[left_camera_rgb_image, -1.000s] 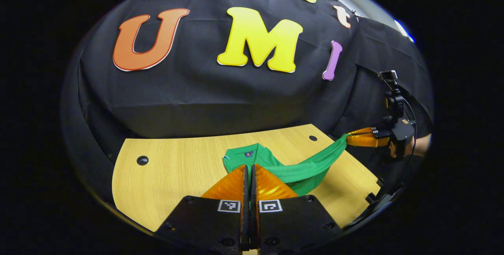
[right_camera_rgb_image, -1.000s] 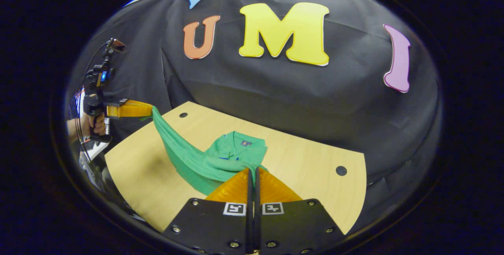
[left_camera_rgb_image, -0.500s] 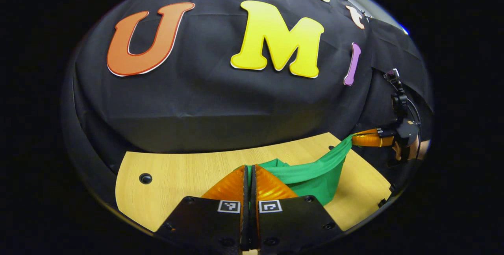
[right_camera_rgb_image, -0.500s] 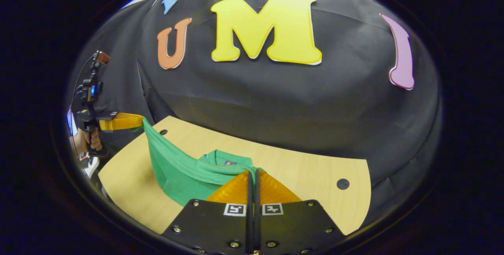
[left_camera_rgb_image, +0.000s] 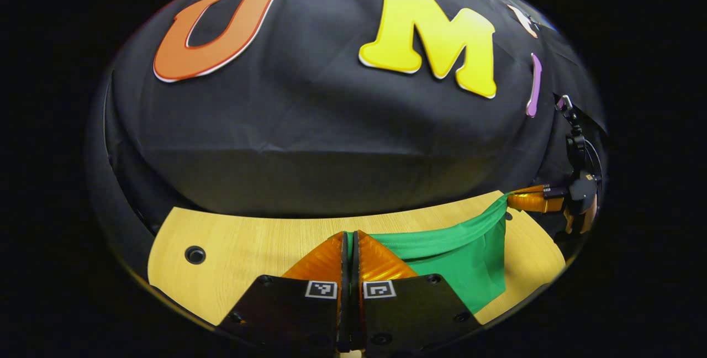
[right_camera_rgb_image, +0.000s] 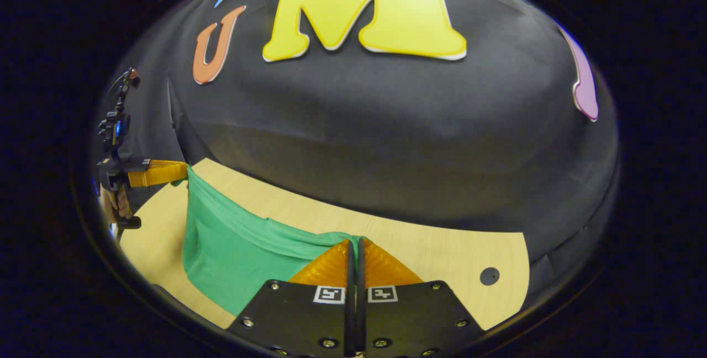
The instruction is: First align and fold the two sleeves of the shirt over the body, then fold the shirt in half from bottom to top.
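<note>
Left gripper (left_camera_rgb_image: 350, 235) clamped on shirt (left_camera_rgb_image: 469, 258) edge. Right gripper (right_camera_rgb_image: 356, 241) clamped on other end. Shirt stretched between them, hanging above counter (left_camera_rgb_image: 248, 247).

The left gripper (left_camera_rgb_image: 349, 235) and right gripper (left_camera_rgb_image: 511, 199) are pinching the shirt (left_camera_rgb_image: 464, 258), stretching it above the table (left_camera_rgb_image: 248, 247).

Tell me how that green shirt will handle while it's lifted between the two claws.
Probably floppy: the green shirt sags in a curve between the left claw and right claw, and hangs below its held edge. Likely light, since two pinches at the edge hold it up. It probably drapes and creases readily when lowered onto the table.
</note>
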Motion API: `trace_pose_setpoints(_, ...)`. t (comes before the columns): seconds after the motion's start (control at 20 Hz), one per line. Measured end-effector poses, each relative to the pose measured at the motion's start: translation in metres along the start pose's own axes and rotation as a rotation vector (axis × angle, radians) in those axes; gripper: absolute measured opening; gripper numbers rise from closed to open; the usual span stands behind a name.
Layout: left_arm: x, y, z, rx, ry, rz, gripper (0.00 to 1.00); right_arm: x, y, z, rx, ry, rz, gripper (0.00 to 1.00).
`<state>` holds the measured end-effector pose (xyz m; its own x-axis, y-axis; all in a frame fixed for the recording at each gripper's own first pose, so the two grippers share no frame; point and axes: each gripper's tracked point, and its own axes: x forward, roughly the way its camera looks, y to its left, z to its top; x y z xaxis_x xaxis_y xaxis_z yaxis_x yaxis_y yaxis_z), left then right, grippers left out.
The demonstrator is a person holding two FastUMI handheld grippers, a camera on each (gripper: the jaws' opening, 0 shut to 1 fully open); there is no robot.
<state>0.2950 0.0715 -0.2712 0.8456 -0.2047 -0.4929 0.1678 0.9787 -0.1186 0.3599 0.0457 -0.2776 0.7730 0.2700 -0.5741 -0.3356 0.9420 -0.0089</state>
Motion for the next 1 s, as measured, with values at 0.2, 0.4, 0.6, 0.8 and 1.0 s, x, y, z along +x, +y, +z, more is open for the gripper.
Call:
trace_pose_setpoints(0.2,0.029,0.013,-0.044,-0.051,0.086,0.027,0.07,0.038,-0.003,-0.019,0.008,0.04,-0.048,0.02)
trace_pose_setpoints(0.4,0.035,0.025,-0.066,-0.065,0.138,0.092,0.57,0.048,-0.001,-0.029,0.033,0.061,-0.086,0.45)
trace_pose_setpoints(0.6,0.018,0.025,-0.052,-0.039,0.1,0.141,1.0,0.03,-0.003,-0.024,0.033,0.023,-0.134,0.89)
trace_pose_setpoints(0.8,-0.009,0.016,-0.021,-0.006,0.028,0.161,1.0,-0.003,0.0,-0.015,0.067,-0.013,-0.144,0.95)
trace_pose_setpoints(1.0,-0.056,-0.004,0.016,0.026,-0.057,0.171,1.0,-0.058,0.006,0.004,0.094,-0.078,-0.156,0.95)
